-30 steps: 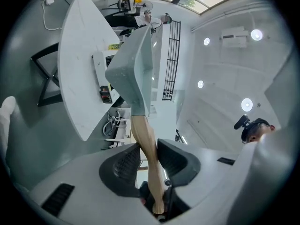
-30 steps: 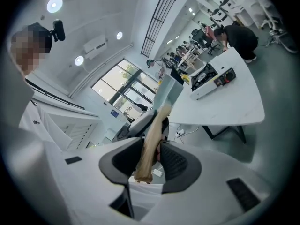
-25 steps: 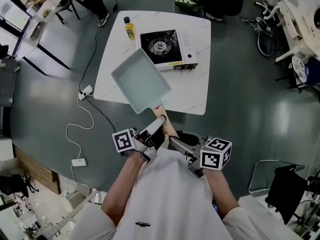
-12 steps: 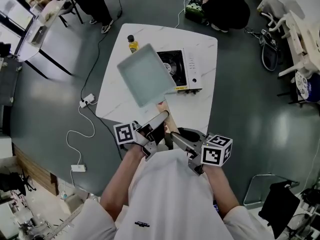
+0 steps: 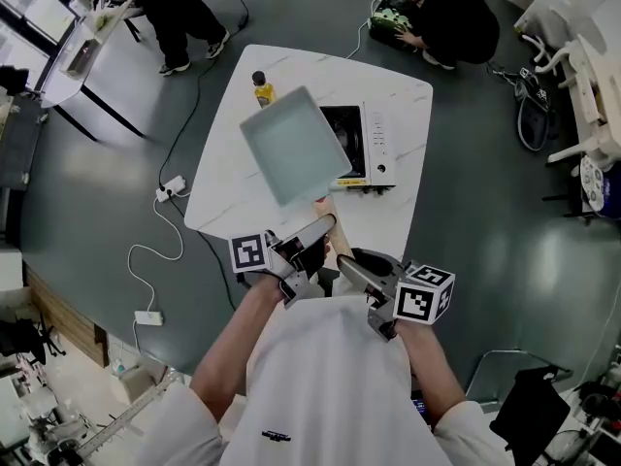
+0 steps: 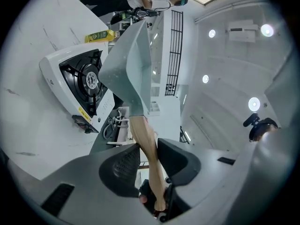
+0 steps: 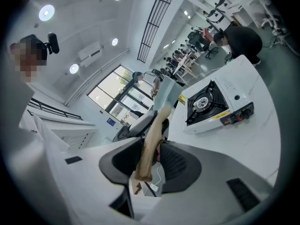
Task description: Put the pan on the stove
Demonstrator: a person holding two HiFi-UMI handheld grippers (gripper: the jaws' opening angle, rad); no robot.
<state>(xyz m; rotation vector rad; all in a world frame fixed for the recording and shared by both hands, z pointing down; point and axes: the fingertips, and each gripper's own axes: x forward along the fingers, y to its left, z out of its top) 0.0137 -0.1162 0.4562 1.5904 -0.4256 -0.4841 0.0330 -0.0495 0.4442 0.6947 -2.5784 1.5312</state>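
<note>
A square grey pan [image 5: 291, 147] with a wooden handle [image 5: 323, 212] hangs in the air above the white table [image 5: 225, 194], covering the left part of the portable gas stove [image 5: 369, 149]. My left gripper [image 5: 309, 241] is shut on the handle, and my right gripper [image 5: 349, 265] is shut on its end just behind. In the left gripper view the handle [image 6: 147, 144] runs between the pads up to the pan [image 6: 131, 64], with the stove's burner [image 6: 86, 81] to the left. In the right gripper view the handle [image 7: 151, 146] lies between the pads and the stove [image 7: 218, 104] sits to the right.
A yellow bottle [image 5: 262, 89] stands at the table's far left corner, beside the stove. A power strip and cable [image 5: 171, 187] lie on the floor to the left. People [image 5: 446, 13] are at the far side of the room, with furniture at the right edge.
Both grippers have carried the pan forward over the table. It hung short of the stove before and now covers the stove's left part.
</note>
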